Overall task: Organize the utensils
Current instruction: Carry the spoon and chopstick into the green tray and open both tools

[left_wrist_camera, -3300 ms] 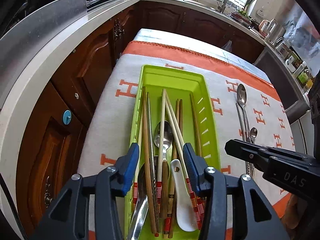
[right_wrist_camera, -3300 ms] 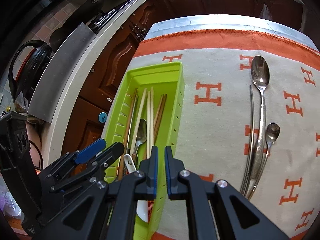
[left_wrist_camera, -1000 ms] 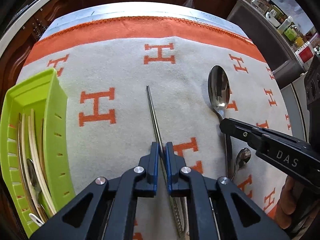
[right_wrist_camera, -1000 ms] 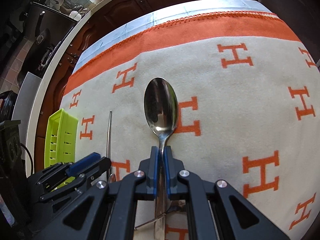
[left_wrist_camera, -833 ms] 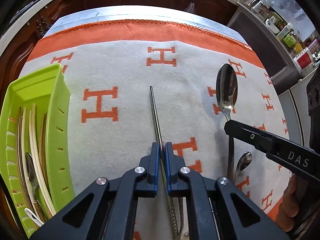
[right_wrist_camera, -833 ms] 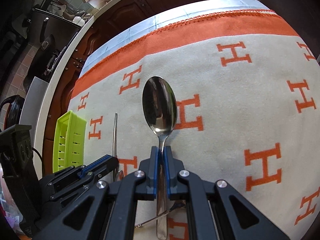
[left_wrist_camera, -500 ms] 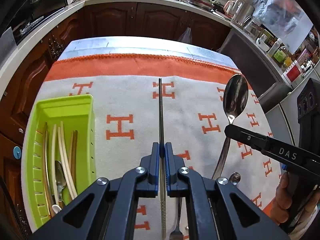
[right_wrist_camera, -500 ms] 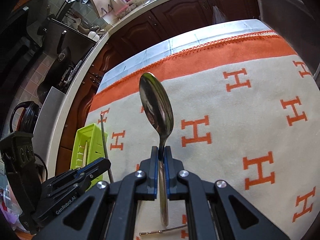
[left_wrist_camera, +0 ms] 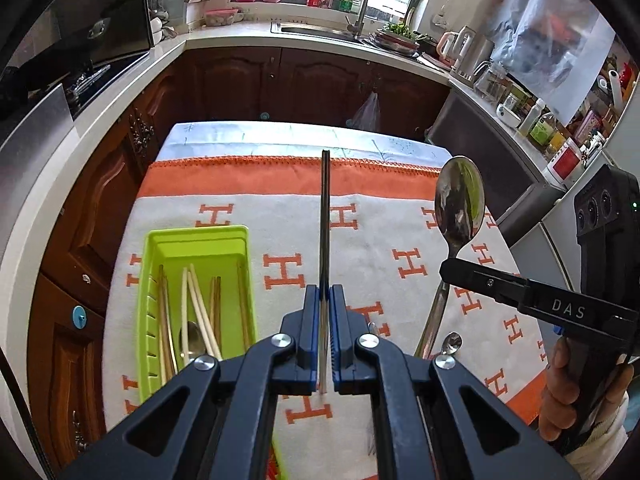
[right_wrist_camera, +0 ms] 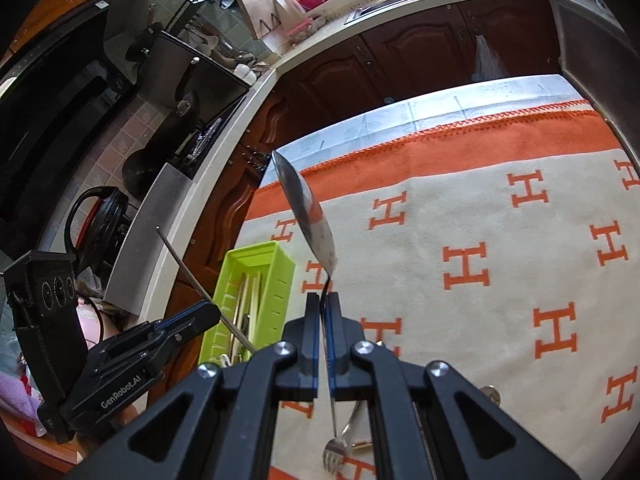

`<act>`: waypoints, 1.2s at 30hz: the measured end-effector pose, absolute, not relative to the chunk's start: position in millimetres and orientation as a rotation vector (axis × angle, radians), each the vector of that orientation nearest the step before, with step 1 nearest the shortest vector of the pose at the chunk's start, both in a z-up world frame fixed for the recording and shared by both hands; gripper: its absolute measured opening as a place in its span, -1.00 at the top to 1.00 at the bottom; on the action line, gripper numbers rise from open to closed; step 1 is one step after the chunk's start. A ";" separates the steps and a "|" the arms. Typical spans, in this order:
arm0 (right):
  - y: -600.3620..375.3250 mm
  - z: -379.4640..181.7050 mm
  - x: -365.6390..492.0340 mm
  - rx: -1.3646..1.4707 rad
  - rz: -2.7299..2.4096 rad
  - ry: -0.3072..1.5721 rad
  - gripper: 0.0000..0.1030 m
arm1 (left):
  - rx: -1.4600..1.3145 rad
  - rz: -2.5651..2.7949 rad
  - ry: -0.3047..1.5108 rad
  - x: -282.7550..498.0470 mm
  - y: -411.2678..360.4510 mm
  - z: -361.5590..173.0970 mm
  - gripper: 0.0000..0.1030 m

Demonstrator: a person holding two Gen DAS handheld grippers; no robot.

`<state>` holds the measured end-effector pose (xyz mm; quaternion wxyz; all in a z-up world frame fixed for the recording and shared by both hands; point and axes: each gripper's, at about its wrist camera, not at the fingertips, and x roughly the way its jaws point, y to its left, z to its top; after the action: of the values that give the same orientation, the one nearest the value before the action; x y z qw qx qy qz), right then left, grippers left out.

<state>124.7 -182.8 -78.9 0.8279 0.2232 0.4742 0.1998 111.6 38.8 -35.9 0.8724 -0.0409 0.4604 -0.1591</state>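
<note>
We see a cream cloth point(left_wrist_camera: 372, 240) patterned with orange H letters and an orange border band. The tray point(left_wrist_camera: 149, 280) is lime green. Our fingers point(left_wrist_camera: 310, 320) are blue on black arms. The spoon point(left_wrist_camera: 459, 204) gleams silver; the cabinets point(left_wrist_camera: 280, 80) are dark brown.

table point(left_wrist_camera: 248, 140), orange-patterned cloth point(left_wrist_camera: 380, 248), green tray point(left_wrist_camera: 152, 280), small spoon point(left_wrist_camera: 450, 344), fork point(right_wrist_camera: 334, 454)

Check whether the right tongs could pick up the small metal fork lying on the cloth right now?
Probably not. The right tongs are shut on the large steel spoon, so nothing can enter. The small metal fork lies unobstructed on the H-patterned cloth below; the spoon must go first.
</note>
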 end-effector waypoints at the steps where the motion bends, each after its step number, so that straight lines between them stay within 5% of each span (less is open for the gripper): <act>1: -178.3 -74.1 122.9 0.477 0.449 1.006 0.96 | -0.083 -0.330 0.951 107.7 44.3 -28.4 0.96; 16: -80.2 -50.6 109.1 0.437 0.742 1.060 0.96 | -0.071 -0.242 0.865 31.2 121.7 30.7 0.97; 36: -18.0 -134.2 141.2 0.286 0.581 1.257 0.86 | -0.134 -0.121 1.116 78.0 140.7 -86.7 0.94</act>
<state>141.2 -18.0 -134.2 0.7603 0.1313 0.5775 0.2668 78.0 140.7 -86.7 0.8445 -0.0637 0.5286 -0.0571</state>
